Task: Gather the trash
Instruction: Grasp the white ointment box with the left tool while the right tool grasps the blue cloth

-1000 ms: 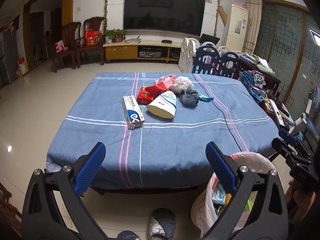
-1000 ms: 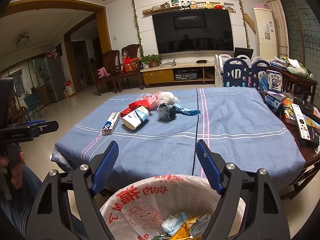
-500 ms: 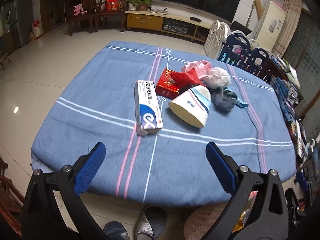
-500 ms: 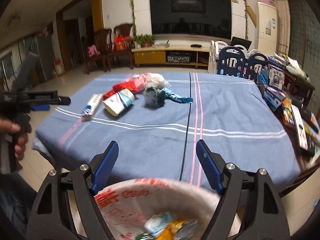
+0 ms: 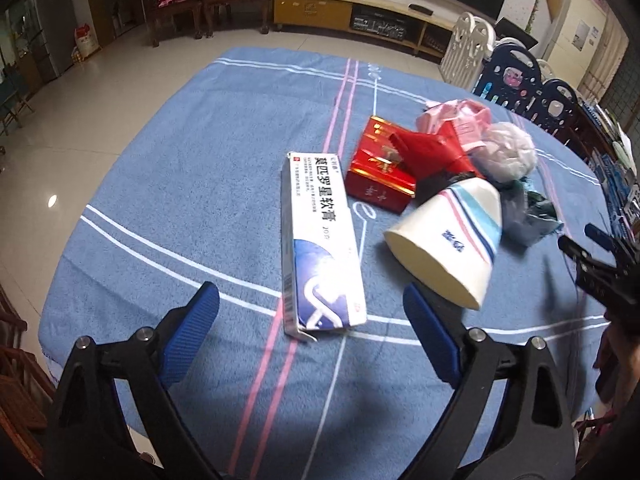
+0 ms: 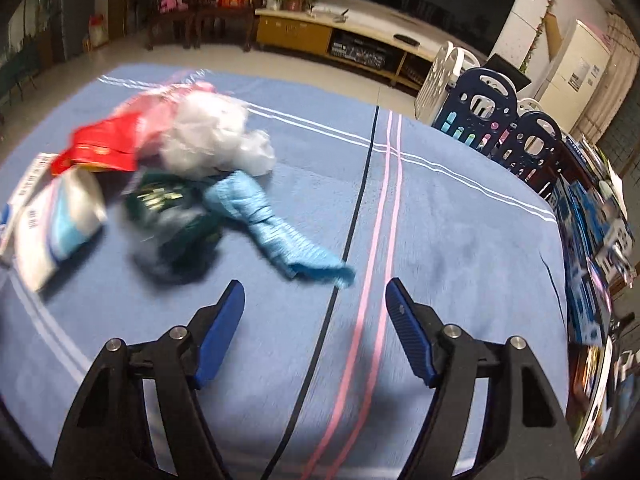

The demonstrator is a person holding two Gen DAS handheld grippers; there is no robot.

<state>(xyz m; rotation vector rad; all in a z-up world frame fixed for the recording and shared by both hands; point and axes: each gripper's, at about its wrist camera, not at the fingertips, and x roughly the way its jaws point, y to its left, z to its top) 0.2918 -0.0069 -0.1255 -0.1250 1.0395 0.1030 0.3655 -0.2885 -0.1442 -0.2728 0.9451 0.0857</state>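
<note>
Trash lies in a heap on the blue striped tablecloth (image 5: 208, 168). Nearest my left gripper (image 5: 312, 304) is a white and blue ointment box (image 5: 318, 248), just beyond its fingertips. To its right lies a tipped paper cup (image 5: 452, 248), behind it a red box (image 5: 378, 172), pink wrapping (image 5: 460, 116) and a white plastic wad (image 5: 510, 152). My left gripper's jaws are closing with nothing between them. My right gripper (image 6: 314, 292) hovers near a light blue strip (image 6: 272, 220) and a dark green wad (image 6: 172, 208); its jaws are closing too, empty.
The right gripper shows at the right edge of the left wrist view (image 5: 600, 268). Blue and white playpen panels (image 6: 492, 116) and a cluttered side table (image 6: 600, 232) stand beyond the table's right side. A TV cabinet (image 5: 352, 16) and chairs (image 5: 176, 8) line the far wall.
Both grippers have moved forward and down over the table, away from the trash bag, which has left view. The ointment box and the blue strip now sit close before the fingertips. Both jaws have narrowed slightly.
</note>
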